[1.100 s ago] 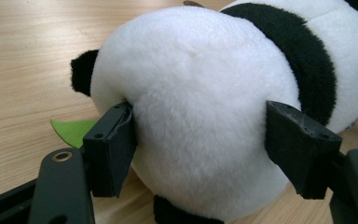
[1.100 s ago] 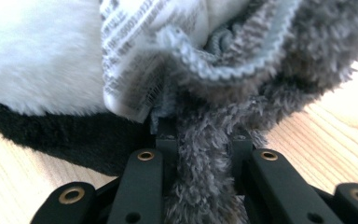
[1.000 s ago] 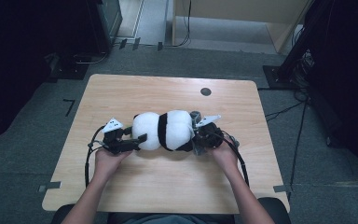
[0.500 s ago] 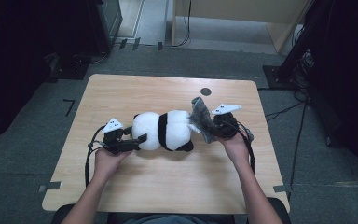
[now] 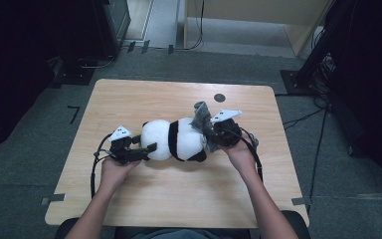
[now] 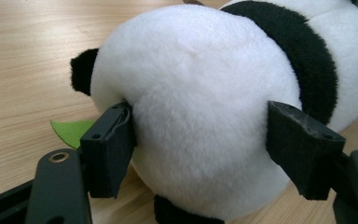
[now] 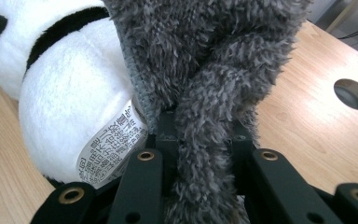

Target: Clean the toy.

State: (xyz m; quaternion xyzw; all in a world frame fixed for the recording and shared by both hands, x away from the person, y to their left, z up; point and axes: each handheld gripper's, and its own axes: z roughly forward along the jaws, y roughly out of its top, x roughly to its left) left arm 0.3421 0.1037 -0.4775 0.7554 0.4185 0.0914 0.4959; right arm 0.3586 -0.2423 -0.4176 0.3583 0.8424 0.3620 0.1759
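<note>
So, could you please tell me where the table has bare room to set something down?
Bare wood lies along the table's far edge left of the round hole, and across the near strip between the forearms. The middle is crowded: plush panda, grey fuzzy cloth and both tools.

A: How's the light?
B: Even, from overhead. The worktop (image 5: 129, 99) is bright, while the floor past its left and right edges falls nearly black.
A: Shadows?
B: Soft, short ones under the plush panda (image 5: 176, 139).
A: Sharpness?
B: The high view is a little soft. In the gripper views the fur and the panda's printed label (image 7: 112, 144) are crisp; the black jaws at the bottom are dark, without glare.
</note>
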